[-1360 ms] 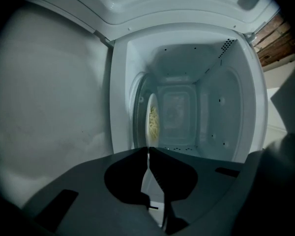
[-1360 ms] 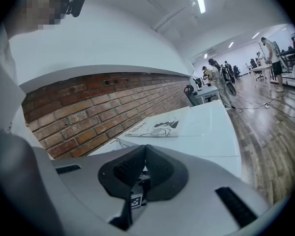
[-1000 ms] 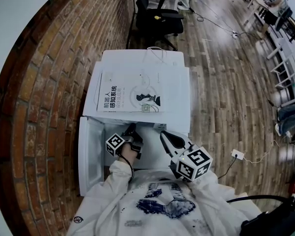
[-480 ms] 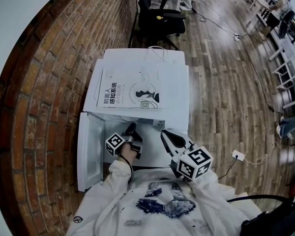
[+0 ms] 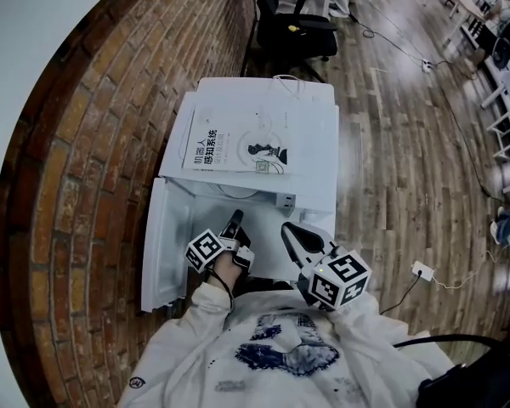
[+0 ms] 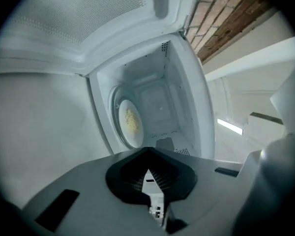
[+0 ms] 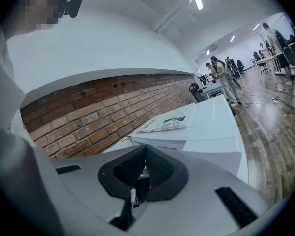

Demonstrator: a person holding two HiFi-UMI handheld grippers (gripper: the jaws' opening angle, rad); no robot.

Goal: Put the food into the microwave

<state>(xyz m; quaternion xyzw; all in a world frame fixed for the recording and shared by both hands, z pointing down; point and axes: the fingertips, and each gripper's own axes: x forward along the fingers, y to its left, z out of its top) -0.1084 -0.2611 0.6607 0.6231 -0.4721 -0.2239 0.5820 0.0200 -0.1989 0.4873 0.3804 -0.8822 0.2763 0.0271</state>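
A white microwave [image 5: 323,155] stands with its door [image 5: 166,245] swung open to the left. Inside, in the left gripper view, a round plate [image 6: 124,132] with yellow food [image 6: 132,121] lies on the cavity floor; the view is rolled, so the plate looks on edge. My left gripper [image 5: 235,219] is just in front of the opening, shut and empty, its tips [image 6: 148,151] short of the plate. To the right of the opening my right gripper [image 5: 291,232] is also shut with nothing in it, its tips [image 7: 143,149] pointing past the microwave [image 7: 206,127].
A book [image 5: 238,150] lies on top of the microwave. A brick wall [image 5: 93,143] runs close along the left. A black office chair [image 5: 293,24] stands behind the microwave. A white power strip [image 5: 422,270] and cables lie on the wooden floor at right.
My left gripper has lifted a little and rolled in front of the opening. The right gripper has shifted slightly.
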